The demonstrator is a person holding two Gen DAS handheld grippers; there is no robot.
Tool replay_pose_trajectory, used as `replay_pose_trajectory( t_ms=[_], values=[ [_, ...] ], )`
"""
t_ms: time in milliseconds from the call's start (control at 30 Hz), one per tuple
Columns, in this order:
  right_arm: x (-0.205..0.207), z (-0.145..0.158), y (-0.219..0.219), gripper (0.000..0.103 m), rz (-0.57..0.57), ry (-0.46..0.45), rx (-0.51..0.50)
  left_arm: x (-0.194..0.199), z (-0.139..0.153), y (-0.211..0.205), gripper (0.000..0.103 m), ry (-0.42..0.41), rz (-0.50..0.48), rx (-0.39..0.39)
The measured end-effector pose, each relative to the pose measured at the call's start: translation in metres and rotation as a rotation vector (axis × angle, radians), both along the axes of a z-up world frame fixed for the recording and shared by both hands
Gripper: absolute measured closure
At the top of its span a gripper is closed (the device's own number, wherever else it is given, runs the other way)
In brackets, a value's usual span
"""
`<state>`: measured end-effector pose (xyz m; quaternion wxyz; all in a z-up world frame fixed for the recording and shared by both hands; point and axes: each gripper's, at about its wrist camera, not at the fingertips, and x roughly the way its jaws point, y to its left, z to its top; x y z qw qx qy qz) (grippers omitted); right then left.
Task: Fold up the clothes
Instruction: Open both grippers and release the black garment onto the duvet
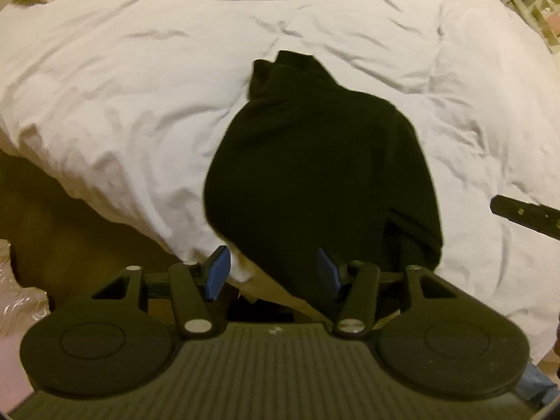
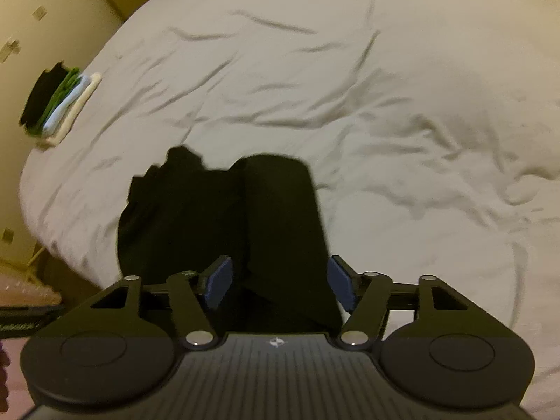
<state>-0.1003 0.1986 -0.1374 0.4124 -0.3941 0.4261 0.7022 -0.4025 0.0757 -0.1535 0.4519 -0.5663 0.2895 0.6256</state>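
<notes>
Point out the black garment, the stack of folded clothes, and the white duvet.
black garment [image 1: 315, 175]: left wrist view, middle of the cloth.
stack of folded clothes [image 2: 59, 105]: right wrist view, green layer.
white duvet [image 2: 385, 105]: right wrist view, bare wrinkled part.

The bed [image 2: 350, 87] is covered by a wrinkled white duvet [image 1: 140, 87]. A stack of folded clothes [image 2: 57, 103], black, green, pale blue and white, is seen near its far left corner. A cream wall [image 2: 42, 10] is seen behind that corner, and crinkled clear plastic [image 1: 14, 290] lies beside the bed.
</notes>
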Motion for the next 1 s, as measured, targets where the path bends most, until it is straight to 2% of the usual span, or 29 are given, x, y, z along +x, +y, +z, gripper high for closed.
replay_pose_trajectory(
  t_ms=[167, 300, 467, 600, 800, 1000],
  values=[
    [-0.017, -0.018, -0.002, 0.037, 0.035, -0.010, -0.037, -0.010, -0.014, 0.002, 0.053, 0.004, 0.003, 0.023],
    [-0.030, -0.033, -0.003, 0.037, 0.025, -0.032, -0.076, -0.022, -0.029, 0.011, 0.053, -0.005, -0.012, -0.004],
    [-0.048, -0.047, 0.000, 0.037, -0.016, -0.068, -0.124, -0.035, -0.048, 0.033, 0.053, -0.008, -0.077, -0.044],
    [-0.062, -0.055, -0.002, 0.032, -0.051, -0.091, -0.152, -0.046, -0.060, 0.054, 0.053, -0.001, -0.152, -0.063],
    [-0.074, -0.064, -0.003, 0.031, -0.137, -0.109, -0.189, -0.054, -0.070, 0.082, 0.048, 0.007, -0.275, -0.067],
    [-0.075, -0.074, -0.006, 0.028, -0.226, -0.124, -0.223, -0.060, -0.082, 0.104, 0.045, 0.008, -0.355, -0.052]
  ],
)
